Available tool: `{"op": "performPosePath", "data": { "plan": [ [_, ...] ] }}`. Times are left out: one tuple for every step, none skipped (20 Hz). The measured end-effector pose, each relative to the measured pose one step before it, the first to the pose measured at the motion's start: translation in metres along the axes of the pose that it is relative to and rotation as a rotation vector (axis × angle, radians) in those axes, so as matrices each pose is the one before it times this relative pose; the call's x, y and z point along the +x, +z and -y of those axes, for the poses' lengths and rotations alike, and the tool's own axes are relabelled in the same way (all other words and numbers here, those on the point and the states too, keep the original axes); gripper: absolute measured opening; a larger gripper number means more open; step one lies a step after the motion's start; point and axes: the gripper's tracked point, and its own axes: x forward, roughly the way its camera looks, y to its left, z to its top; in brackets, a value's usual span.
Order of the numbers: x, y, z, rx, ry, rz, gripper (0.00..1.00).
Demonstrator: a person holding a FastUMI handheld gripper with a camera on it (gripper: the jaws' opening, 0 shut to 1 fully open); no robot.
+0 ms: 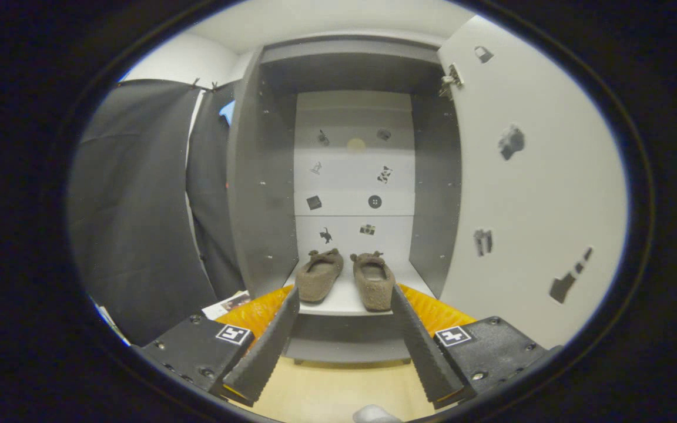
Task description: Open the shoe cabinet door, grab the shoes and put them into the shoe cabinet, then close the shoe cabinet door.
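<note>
The shoe cabinet stands open straight ahead, its grey side walls framing a white back panel with small stickers. Its door is swung wide to the right, inner face showing. Two brown fuzzy slippers sit side by side on the white bottom shelf: the left slipper and the right slipper, heels toward me. My gripper is open, fingers spread wide with nothing between them. The fingertips sit just short of the shelf's front edge, one beside each slipper's heel.
Black cloth hangs left of the cabinet. Some printed papers lie on the floor near the cabinet's left foot. Pale wooden floor runs below the fingers up to the cabinet base.
</note>
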Motion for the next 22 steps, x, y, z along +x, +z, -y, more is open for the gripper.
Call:
{"op": "performPosePath", "data": {
  "plan": [
    [-0.02031, -0.00399, 0.00512, 0.0052, -0.00409, 0.00189, 0.99],
    [-0.01415, -0.00323, 0.00539, 0.00437, 0.00015, -0.00045, 0.99],
    [-0.018, -0.00502, 0.00454, 0.00896, -0.00004, -0.00392, 0.99],
    [-0.02064, -0.00414, 0.00457, 0.00907, 0.00754, -0.00426, 0.99],
    [-0.01772, -0.00353, 0.00731, 0.00591, 0.00047, -0.00315, 0.99],
    [-0.01677, -0.00353, 0.01067, -0.00029, -0.00861, -0.00276, 0.99],
    [-0.01773, -0.00058, 0.00987, 0.0013, -0.00708, 0.00574, 0.99],
    [-0.01679, -0.00146, 0.00927, 0.00195, -0.00513, 0.00159, 0.99],
    [-0.01563, -0.00035, 0.00851, 0.00606, 0.00344, 0.00324, 0.99],
    [-0.01607, -0.00086, 0.01096, 0.00478, -0.00014, -0.00117, 0.99],
    [-0.01453, 0.00068, 0.01524, 0.00362, -0.01388, 0.00077, 0.99],
    [-0.01147, 0.00342, 0.01453, 0.00502, -0.01123, 0.00871, 0.99],
    [-0.01001, 0.00453, 0.01533, 0.00458, -0.0146, 0.00984, 0.99],
    [-0.00742, 0.00205, 0.016, 0.001, -0.01704, 0.00867, 0.99],
    [-0.00472, 0.00316, 0.01735, 0.00147, -0.01706, 0.00744, 0.99],
    [-0.00205, 0.00298, 0.01934, 0.00747, -0.018, 0.0088, 0.99],
    [-0.00104, 0.00212, 0.01962, 0.00876, -0.01288, -0.00002, 1.0],
    [0.00434, 0.00075, 0.01787, 0.00203, -0.00508, -0.00341, 1.0],
    [0.00611, 0.00196, 0.01893, 0.00368, -0.00765, -0.0008, 1.0],
    [0.00701, 0.00277, 0.02103, -0.00208, -0.00429, 0.00422, 1.0],
    [0.00759, 0.0005, 0.01606, -0.00393, -0.00174, -0.00425, 0.99],
    [0.00914, 0.00058, 0.00904, -0.00085, 0.01843, 0.00301, 0.99]
  ]
}}
